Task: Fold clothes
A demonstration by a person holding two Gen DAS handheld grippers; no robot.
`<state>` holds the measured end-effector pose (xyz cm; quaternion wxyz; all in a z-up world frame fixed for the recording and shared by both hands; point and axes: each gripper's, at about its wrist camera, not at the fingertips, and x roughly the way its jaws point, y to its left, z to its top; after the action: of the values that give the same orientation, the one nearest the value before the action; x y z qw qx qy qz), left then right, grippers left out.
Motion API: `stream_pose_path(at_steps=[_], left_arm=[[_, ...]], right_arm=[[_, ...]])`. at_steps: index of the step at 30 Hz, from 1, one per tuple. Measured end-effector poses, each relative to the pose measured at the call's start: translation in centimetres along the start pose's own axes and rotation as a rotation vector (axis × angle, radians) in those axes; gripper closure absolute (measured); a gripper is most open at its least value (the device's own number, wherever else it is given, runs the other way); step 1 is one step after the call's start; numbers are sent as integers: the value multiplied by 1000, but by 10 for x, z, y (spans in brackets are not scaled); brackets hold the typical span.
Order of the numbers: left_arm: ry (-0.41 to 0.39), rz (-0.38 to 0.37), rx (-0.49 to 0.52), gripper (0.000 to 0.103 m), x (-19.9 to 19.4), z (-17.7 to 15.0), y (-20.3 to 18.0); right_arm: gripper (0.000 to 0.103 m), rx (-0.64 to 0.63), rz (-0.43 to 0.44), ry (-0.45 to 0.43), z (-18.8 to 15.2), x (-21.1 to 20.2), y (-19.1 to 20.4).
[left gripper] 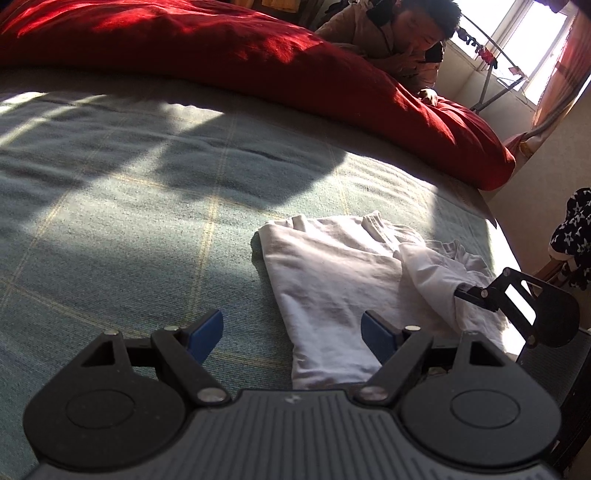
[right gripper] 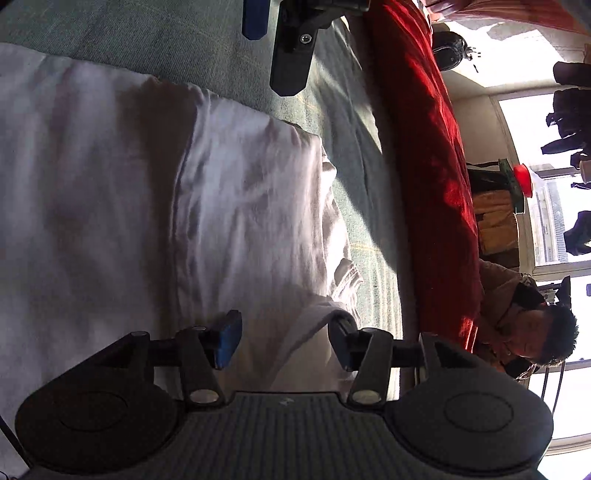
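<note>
A white garment lies partly folded on the green checked bedcover, with a loose fold raised at its right side. My left gripper hovers open just in front of the garment's near edge, nothing between its blue fingertips. My right gripper reaches in from the right with its tip under that raised fold. In the right wrist view the right gripper is open over the garment, and a fold of cloth drapes across one finger. The left gripper shows at the top there.
A red duvet is bunched along the far side of the bed, and a person sits behind it. The bed's right edge drops off close to the garment. A dark star-patterned cloth hangs at the far right near a bright window.
</note>
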<state>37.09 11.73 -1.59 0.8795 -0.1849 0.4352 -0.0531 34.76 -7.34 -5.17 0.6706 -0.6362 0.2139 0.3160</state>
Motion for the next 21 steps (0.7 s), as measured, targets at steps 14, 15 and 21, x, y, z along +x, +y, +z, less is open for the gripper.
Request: stream_pose_path(at_steps=[14, 15, 21], left_arm=[[9, -86, 388, 24, 30, 10, -106], [5, -91, 452, 24, 34, 9, -122], [-10, -34, 954, 44, 67, -21, -210]], right_arm=[[41, 496, 177, 131, -80, -18, -34], [41, 543, 190, 143, -88, -19, -36], [41, 824, 263, 211, -140, -24, -49]])
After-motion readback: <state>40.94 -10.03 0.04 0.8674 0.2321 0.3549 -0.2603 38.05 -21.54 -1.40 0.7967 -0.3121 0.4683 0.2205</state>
